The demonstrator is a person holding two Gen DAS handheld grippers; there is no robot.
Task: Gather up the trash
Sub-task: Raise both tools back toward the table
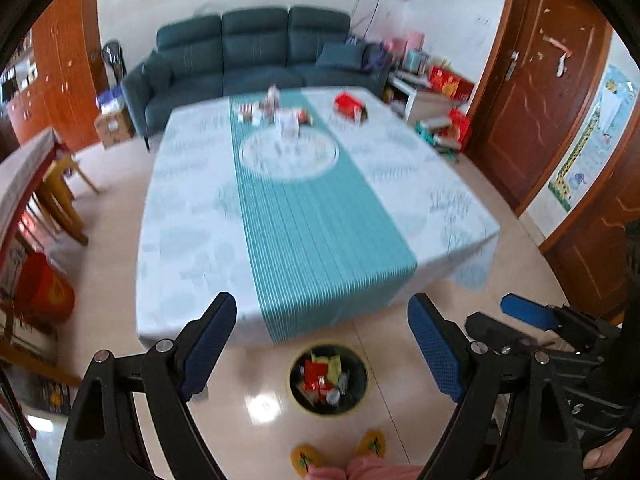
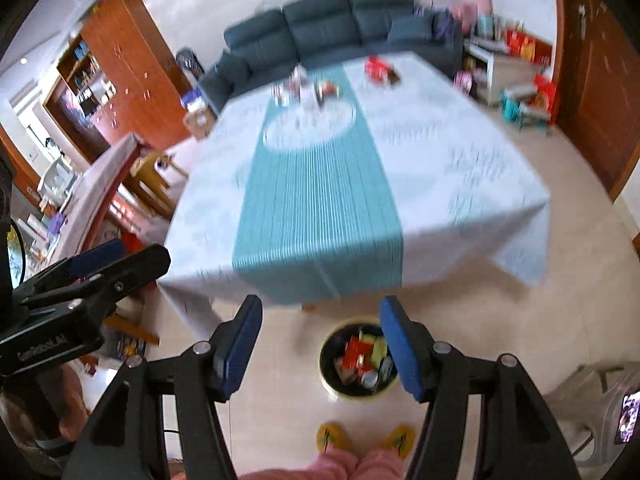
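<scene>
A round black bin with a yellow rim stands on the floor in front of the table, holding several wrappers; it also shows in the right wrist view. Several small pieces of trash lie at the far end of the table, with a red packet to their right; both show in the right wrist view, the trash and the packet. My left gripper is open and empty above the bin. My right gripper is open and empty, held beside it.
The table has a white cloth with a teal runner. A dark green sofa stands behind it. A wooden chair and another table are at the left, a brown door at the right. The person's yellow slippers are below.
</scene>
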